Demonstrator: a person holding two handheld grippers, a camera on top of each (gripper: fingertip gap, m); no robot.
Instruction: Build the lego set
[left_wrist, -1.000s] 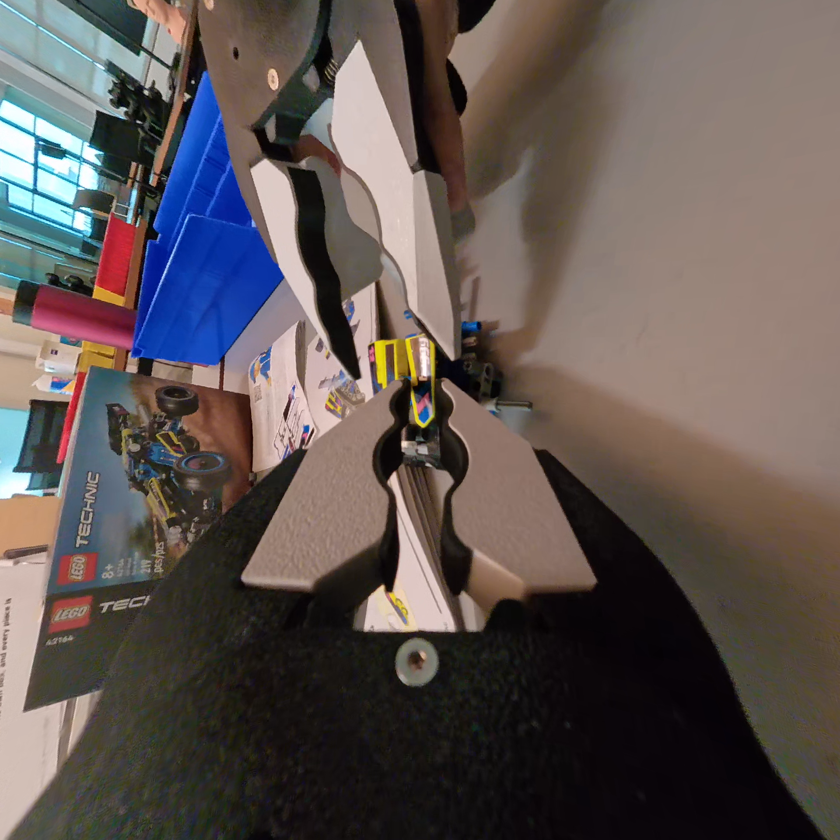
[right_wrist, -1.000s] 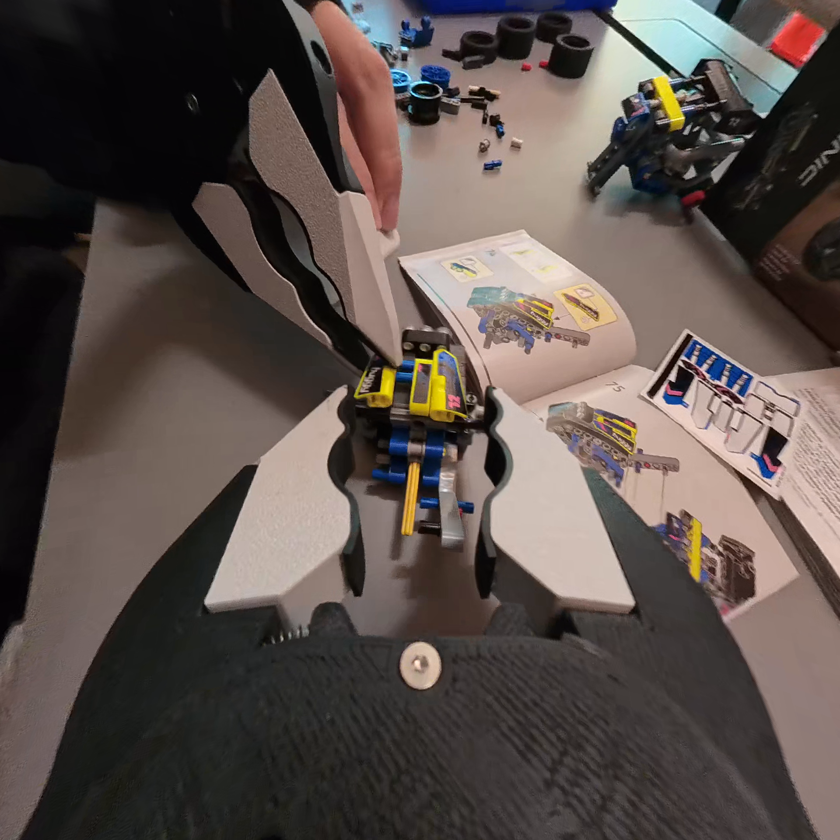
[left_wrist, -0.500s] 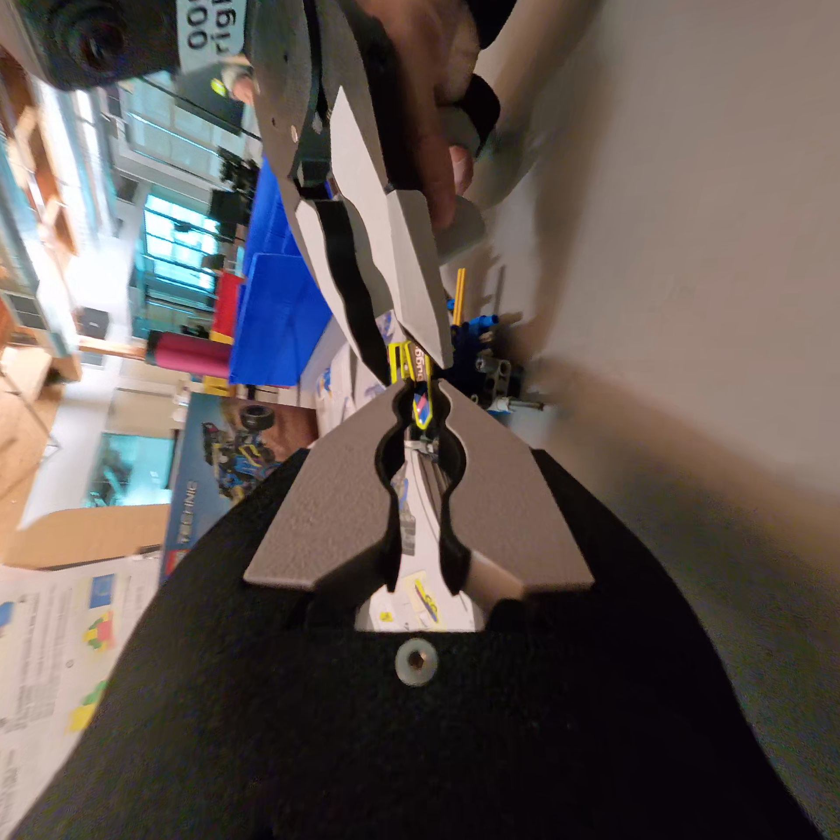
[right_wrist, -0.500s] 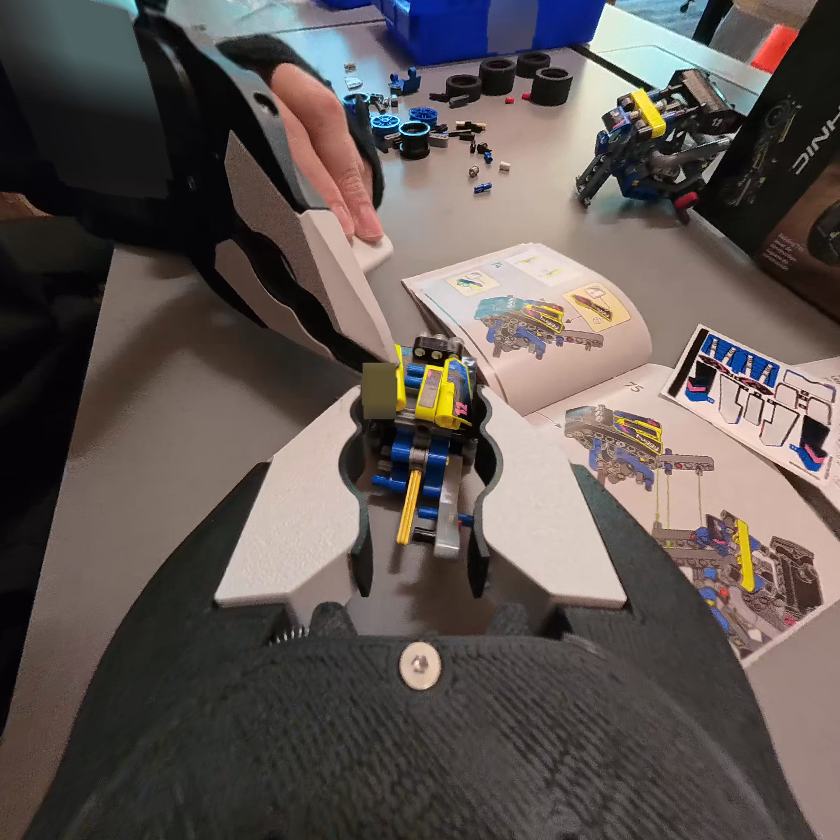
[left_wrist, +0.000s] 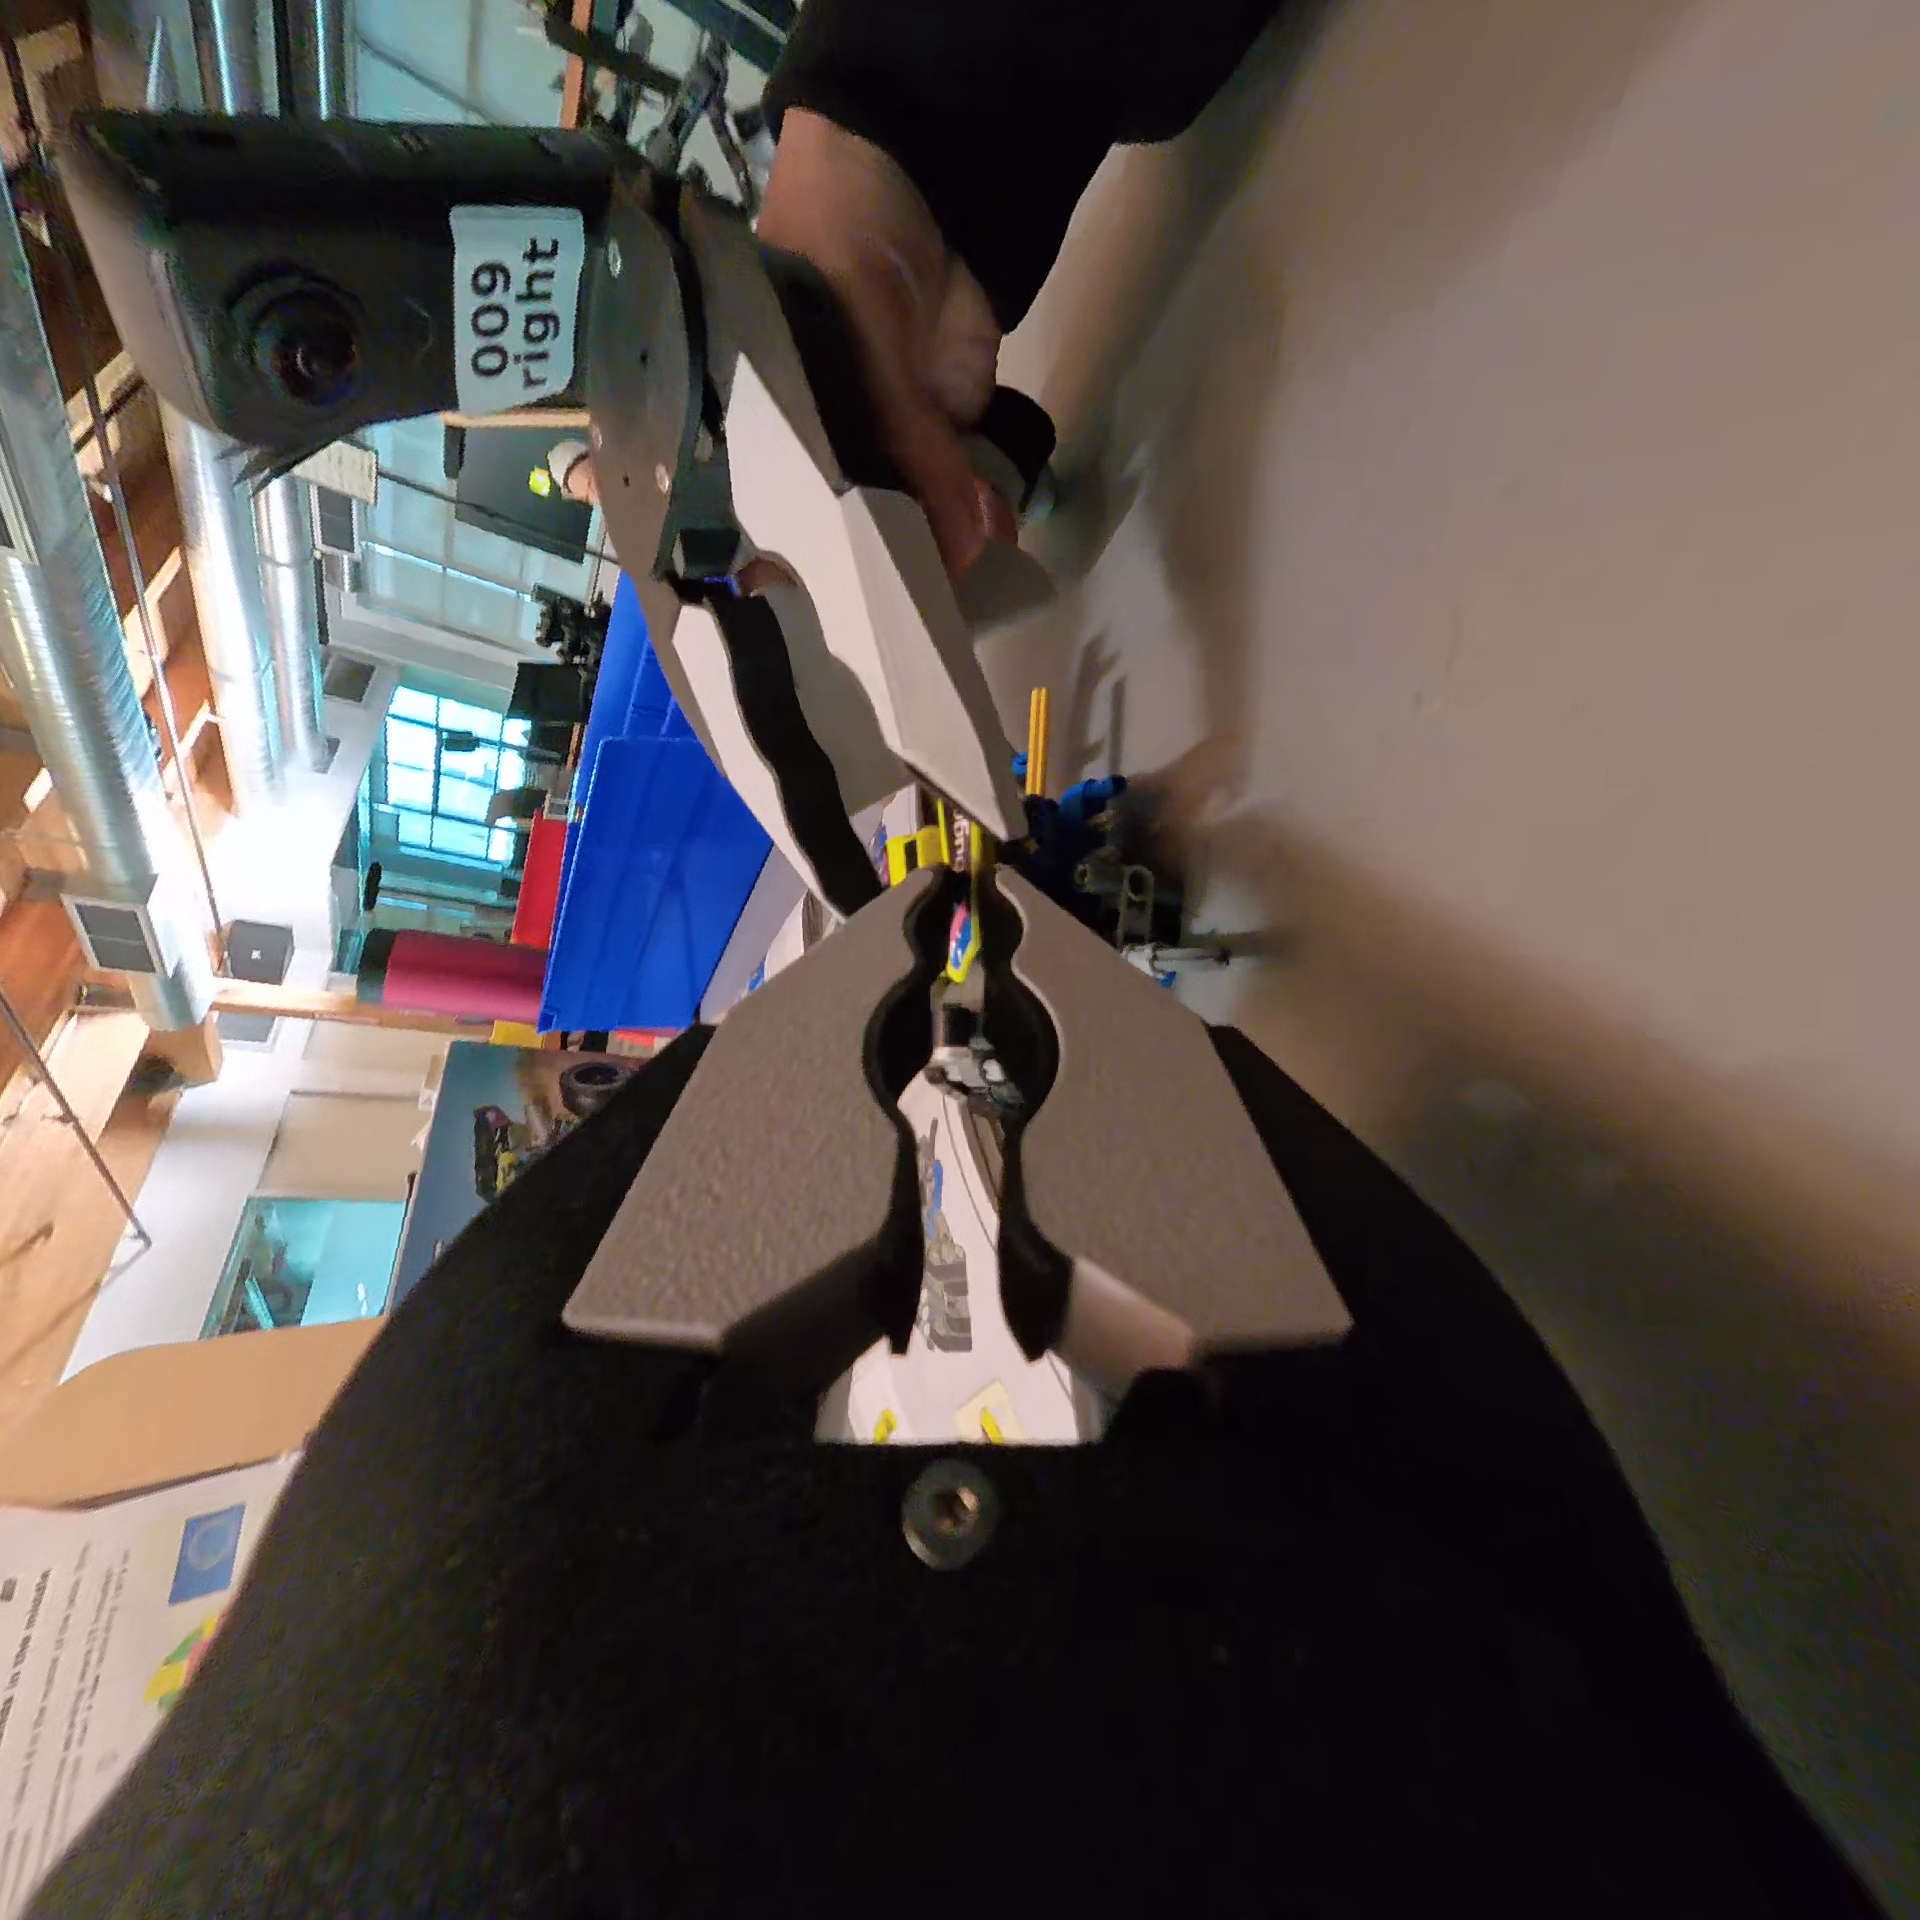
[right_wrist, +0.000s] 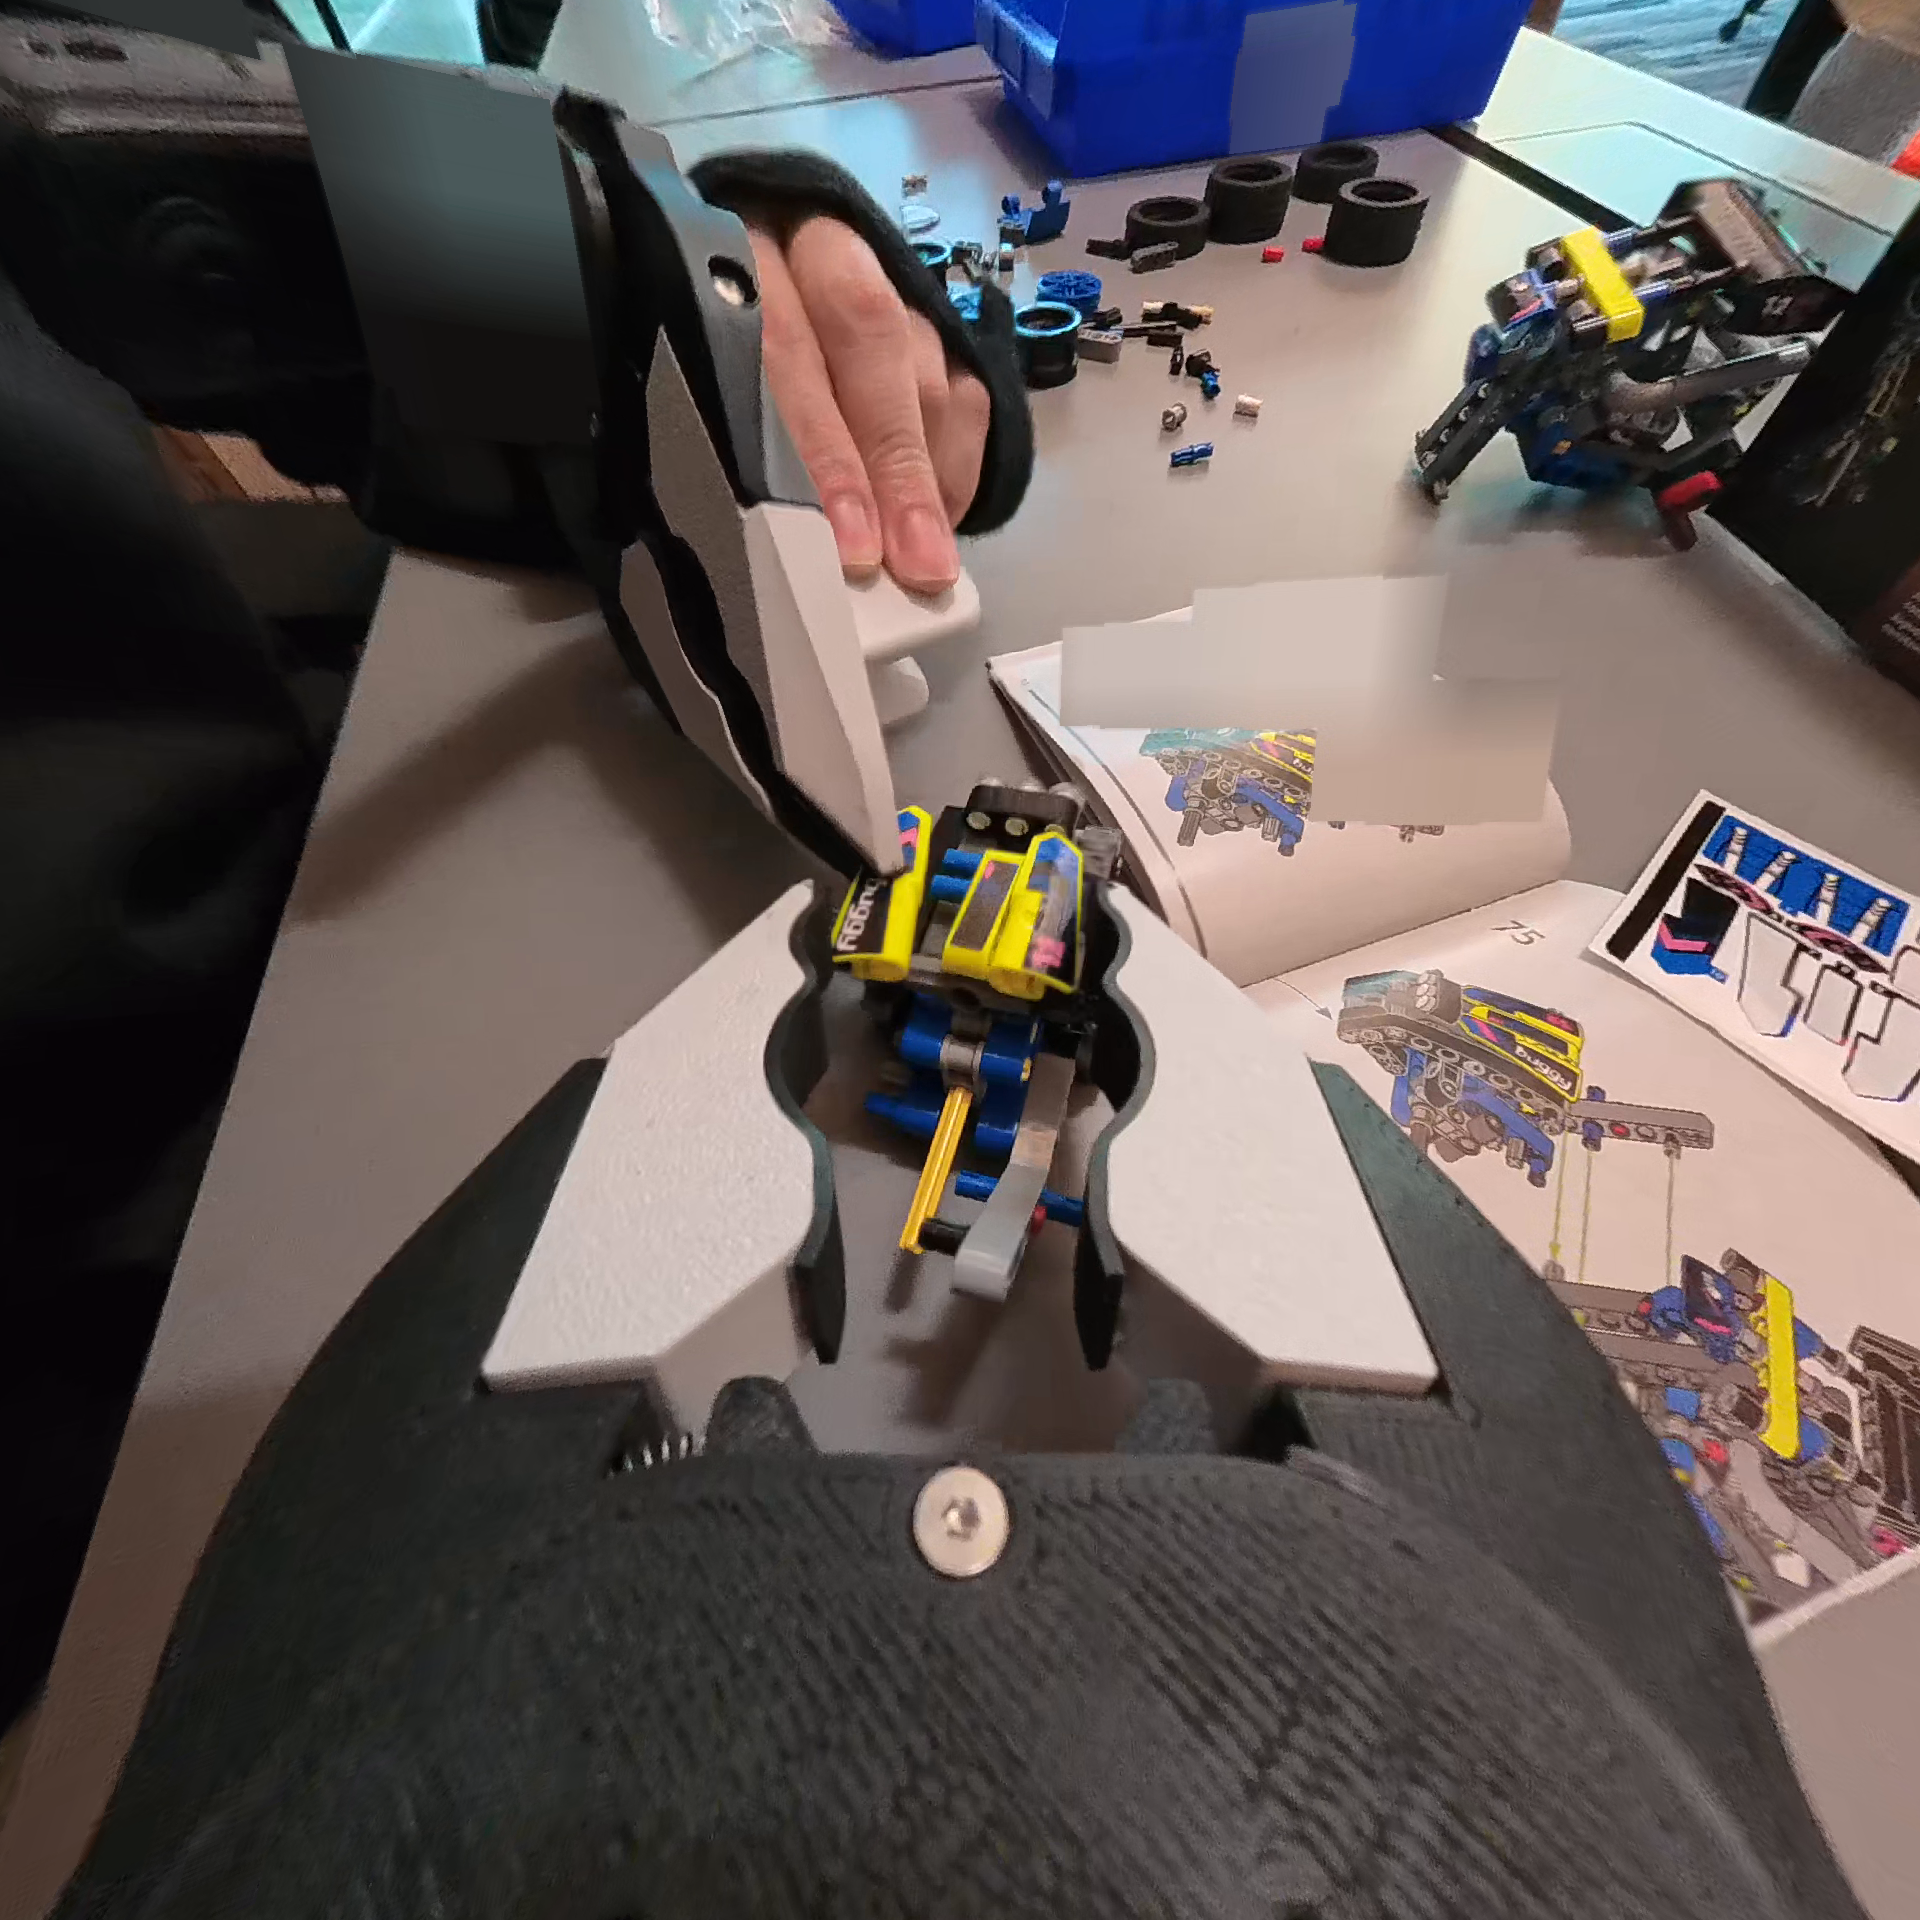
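Observation:
My right gripper (right_wrist: 961, 914) is shut on a small brick assembly (right_wrist: 977, 935) of yellow, blue and black parts and holds it just above the grey table (right_wrist: 468, 831). A yellow axle and a grey lever stick out of it toward me. My left gripper (left_wrist: 971, 883) comes in from the side and is shut on the thin yellow panel (left_wrist: 961, 940) at the assembly's left side. In the right wrist view its tips (right_wrist: 878, 857) sit on that panel (right_wrist: 878, 925). In the left wrist view the right gripper (left_wrist: 935, 862) reaches down from above.
An open instruction booklet (right_wrist: 1351, 914) and a sticker sheet (right_wrist: 1787, 935) lie to the right. Farther back are a partly built vehicle (right_wrist: 1621, 353), black tyres (right_wrist: 1299, 197), loose small parts (right_wrist: 1143, 332) and blue bins (right_wrist: 1226, 73). A dark box (right_wrist: 1870, 416) stands at the right edge. Only a small space, under 4 cm, lies between the two pairs of fingers.
Both grippers have tilted and drawn back together, so more of the far table and room shows. The assembly stays in the right grasp and the left tips stay on the yellow panel.

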